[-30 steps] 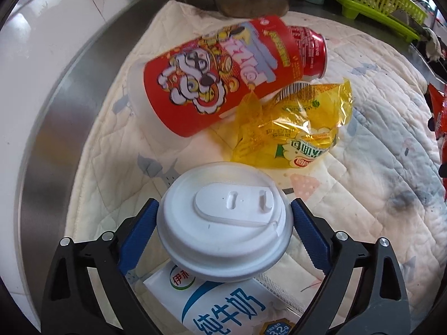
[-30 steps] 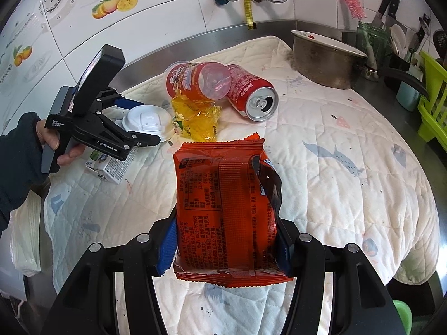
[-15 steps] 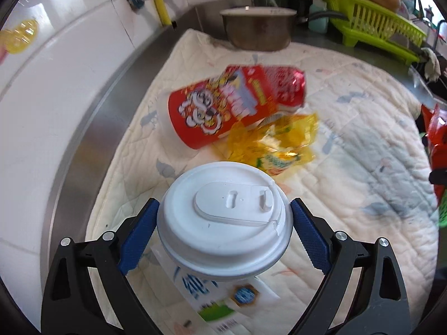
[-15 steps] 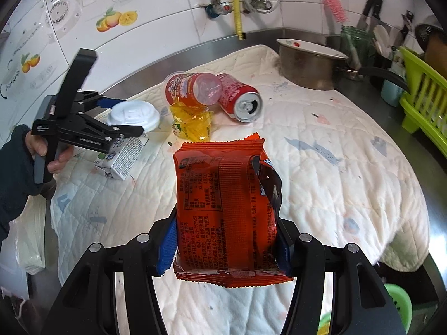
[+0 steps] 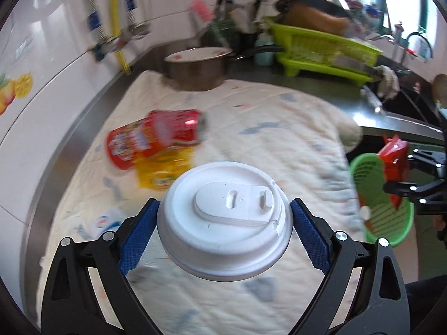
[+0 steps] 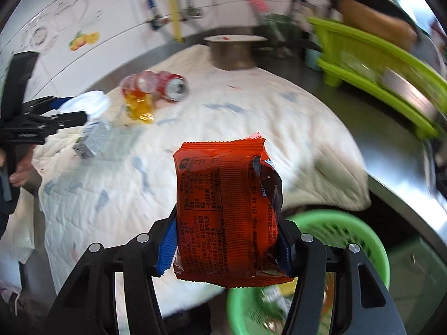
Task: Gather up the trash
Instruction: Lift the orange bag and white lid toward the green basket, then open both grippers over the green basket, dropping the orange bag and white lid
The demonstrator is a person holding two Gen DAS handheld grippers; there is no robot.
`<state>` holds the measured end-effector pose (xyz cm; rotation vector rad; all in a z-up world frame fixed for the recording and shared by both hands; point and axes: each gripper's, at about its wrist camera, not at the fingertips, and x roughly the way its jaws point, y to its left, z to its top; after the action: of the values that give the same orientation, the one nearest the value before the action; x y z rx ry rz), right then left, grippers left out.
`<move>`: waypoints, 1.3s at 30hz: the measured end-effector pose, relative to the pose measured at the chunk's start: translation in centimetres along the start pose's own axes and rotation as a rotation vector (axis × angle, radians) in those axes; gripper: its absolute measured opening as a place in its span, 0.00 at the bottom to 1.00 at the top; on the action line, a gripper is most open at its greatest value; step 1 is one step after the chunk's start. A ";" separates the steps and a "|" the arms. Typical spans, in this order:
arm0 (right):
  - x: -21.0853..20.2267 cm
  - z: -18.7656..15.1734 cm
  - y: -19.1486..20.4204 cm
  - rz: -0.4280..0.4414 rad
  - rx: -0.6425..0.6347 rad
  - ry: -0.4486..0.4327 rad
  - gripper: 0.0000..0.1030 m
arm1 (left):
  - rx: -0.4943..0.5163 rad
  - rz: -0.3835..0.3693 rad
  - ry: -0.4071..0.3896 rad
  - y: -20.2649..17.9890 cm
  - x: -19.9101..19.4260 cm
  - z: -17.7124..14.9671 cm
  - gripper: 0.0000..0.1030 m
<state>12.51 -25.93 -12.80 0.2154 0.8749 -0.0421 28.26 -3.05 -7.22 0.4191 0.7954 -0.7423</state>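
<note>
Above the green basket [image 6: 360, 234], right hand-held gripper [image 6: 227, 248] clamps an orange wrapper [image 6: 223, 209].

**Open cloth in the middle, clutter at the far left**

The quilted cloth [image 6: 251, 117] is bare across its middle and right part, so a gripper can pass there. At the far left, a red cup [image 5: 131, 145], a red can [image 5: 181, 125] and a yellow wrapper [image 5: 162, 173] lie touching. A milk carton [image 6: 92, 139] lies nearer. A metal pot [image 5: 195, 69] blocks the far edge. Below the near right edge stands the green basket [image 6: 363, 237], open on top.
</note>
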 end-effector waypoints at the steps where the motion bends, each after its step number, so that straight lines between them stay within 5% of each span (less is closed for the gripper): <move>1: -0.5 -0.9 -1.0 -0.022 0.019 0.004 0.54 | 0.005 -0.016 -0.004 -1.4 -0.2 0.0 0.89; 8: -3.3 -5.4 -6.1 -0.140 0.086 0.035 0.56 | 0.042 -0.112 -0.027 -10.1 -0.8 -0.6 0.89; 17: -5.0 -8.7 -10.2 -0.213 0.134 0.043 0.75 | 0.097 -0.206 0.010 -20.1 0.9 -1.2 0.89; 39: -12.0 -10.7 -12.3 -0.225 0.209 -0.087 0.83 | 0.123 -0.301 0.149 -29.1 6.6 -1.9 0.92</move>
<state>-4.83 -36.35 -12.36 0.3071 0.8047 -0.3516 9.16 -24.49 -15.45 0.4750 0.9678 -1.0537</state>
